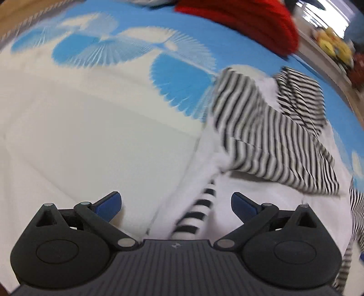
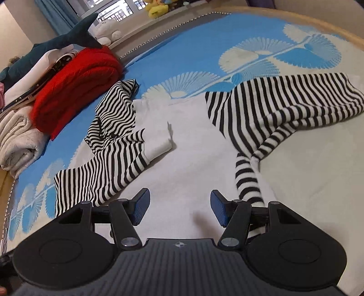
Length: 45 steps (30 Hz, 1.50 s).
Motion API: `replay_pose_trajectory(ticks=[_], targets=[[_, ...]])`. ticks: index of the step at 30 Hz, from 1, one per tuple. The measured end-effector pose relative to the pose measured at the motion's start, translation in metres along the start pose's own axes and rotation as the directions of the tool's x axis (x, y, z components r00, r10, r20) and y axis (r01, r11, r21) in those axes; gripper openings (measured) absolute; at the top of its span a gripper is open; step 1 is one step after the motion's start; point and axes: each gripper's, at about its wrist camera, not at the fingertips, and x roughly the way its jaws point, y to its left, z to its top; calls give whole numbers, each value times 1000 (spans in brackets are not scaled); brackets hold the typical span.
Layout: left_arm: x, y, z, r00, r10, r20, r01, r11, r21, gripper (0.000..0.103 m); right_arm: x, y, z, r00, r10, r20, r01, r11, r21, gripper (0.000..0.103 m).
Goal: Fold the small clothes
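Observation:
A white top (image 2: 182,141) with black-and-white striped sleeves lies on the blue bedspread (image 2: 182,57). One striped sleeve (image 2: 109,164) is crumpled at its left, and the other (image 2: 284,107) is folded across its right. A narrow striped strip (image 2: 248,177) runs down toward my right gripper (image 2: 179,195), which is open over bare white cloth. The left wrist view is blurred. My left gripper (image 1: 176,198) is wide open above the white cloth (image 1: 91,136), and the striped strip (image 1: 200,211) lies below the gap, untouched. A striped sleeve (image 1: 268,136) lies ahead to the right.
A folded red blanket (image 2: 77,86) and a rolled beige blanket (image 2: 18,141) lie at the bed's left side, with a shark plush (image 2: 56,43) behind. Yellow plush toys (image 2: 157,9) sit on the window sill. The red blanket (image 1: 250,20) is also in the left view.

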Motion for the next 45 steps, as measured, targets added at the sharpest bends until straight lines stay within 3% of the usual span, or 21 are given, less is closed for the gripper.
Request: replay_pose_trajectory(ticks=[3,10,17,22,25,27,32,35,39,43,44,45], targets=[[8,3,6,1000,2,-5,-2,1000,16,103,4,0,-3,1000,-27,-7,27,1000,-6,61],[3,-24,14,994,50,99,-64,988,141,103,12,-15,-4,997,-60,-41,62,997,46,61],[2,-42,6,988,65,140,-97,968,232,103,7,-34,7,996,-85,-3,85,990,110,61],[7,-47,6,990,63,130,-93,966,242,103,-3,-66,21,994,-107,37,97,975,199,61],[11,-45,7,992,63,110,-88,969,232,103,-19,-104,38,980,-162,119,119,945,305,63],[13,-44,7,991,78,108,-101,969,226,103,-26,-142,52,959,-230,166,145,900,410,63],[19,-41,9,989,104,101,-124,969,215,103,-27,-241,65,931,-314,185,106,719,687,63],[22,-39,11,990,105,90,-121,973,195,103,-25,-283,72,907,-365,208,91,653,752,63],[27,-41,13,990,117,81,-130,974,187,103,-8,-320,73,914,-339,222,39,619,784,64],[33,-42,15,990,121,71,-132,974,185,103,-3,-332,82,889,-357,286,1,627,779,63],[33,-43,15,990,124,70,-135,974,183,103,-1,-334,84,877,-377,298,7,630,777,59],[33,-42,16,990,122,70,-133,974,181,103,2,-336,88,874,-388,294,27,641,767,42]])
